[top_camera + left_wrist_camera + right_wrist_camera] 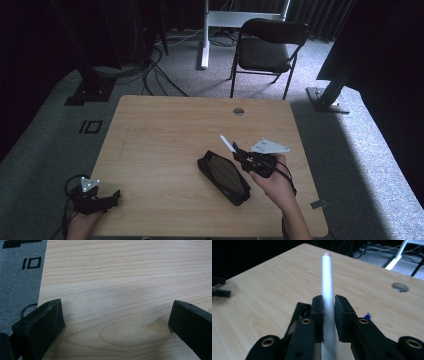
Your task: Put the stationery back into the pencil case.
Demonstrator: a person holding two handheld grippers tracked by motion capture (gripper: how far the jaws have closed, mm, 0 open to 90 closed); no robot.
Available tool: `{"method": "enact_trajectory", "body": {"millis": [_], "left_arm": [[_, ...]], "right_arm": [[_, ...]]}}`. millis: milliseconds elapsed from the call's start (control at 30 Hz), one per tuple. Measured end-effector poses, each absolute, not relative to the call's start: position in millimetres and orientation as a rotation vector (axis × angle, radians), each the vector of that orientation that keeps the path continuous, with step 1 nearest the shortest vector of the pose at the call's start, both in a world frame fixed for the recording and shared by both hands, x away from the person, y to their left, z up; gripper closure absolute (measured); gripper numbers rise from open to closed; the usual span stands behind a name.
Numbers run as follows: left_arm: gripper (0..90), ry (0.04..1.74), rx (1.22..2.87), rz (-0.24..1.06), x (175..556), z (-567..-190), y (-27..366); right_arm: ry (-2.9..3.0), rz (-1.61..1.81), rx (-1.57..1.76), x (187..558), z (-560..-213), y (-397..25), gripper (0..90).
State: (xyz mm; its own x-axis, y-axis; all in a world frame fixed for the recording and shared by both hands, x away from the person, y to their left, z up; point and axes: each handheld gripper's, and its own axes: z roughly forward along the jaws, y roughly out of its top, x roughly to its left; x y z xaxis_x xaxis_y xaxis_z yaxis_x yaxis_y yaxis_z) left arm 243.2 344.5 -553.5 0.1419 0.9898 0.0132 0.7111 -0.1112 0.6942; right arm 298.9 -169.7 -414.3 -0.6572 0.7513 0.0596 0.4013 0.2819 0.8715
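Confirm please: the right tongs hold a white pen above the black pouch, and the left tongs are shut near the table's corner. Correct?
Not quite. The left tongs are open, jaws wide apart over bare table, as the left gripper view shows. The right tongs do hold the white pen above the black pouch.

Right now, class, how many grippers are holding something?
1. The right gripper has its fingers shut on the white pen, above the black pouch. The left gripper, at the table's near-left corner, is open and empty.
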Motion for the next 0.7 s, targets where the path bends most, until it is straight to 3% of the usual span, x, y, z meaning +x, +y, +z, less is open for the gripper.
{"method": "enact_trajectory", "body": {"millis": [700], "left_arm": [[0.2, 1.624, 1.885, 0.67, 243.2, -553.4, 344.5]], "right_arm": [[2.355, 1.22, 1.083, 301.3, -453.7, -146.7, 78.4]]}}
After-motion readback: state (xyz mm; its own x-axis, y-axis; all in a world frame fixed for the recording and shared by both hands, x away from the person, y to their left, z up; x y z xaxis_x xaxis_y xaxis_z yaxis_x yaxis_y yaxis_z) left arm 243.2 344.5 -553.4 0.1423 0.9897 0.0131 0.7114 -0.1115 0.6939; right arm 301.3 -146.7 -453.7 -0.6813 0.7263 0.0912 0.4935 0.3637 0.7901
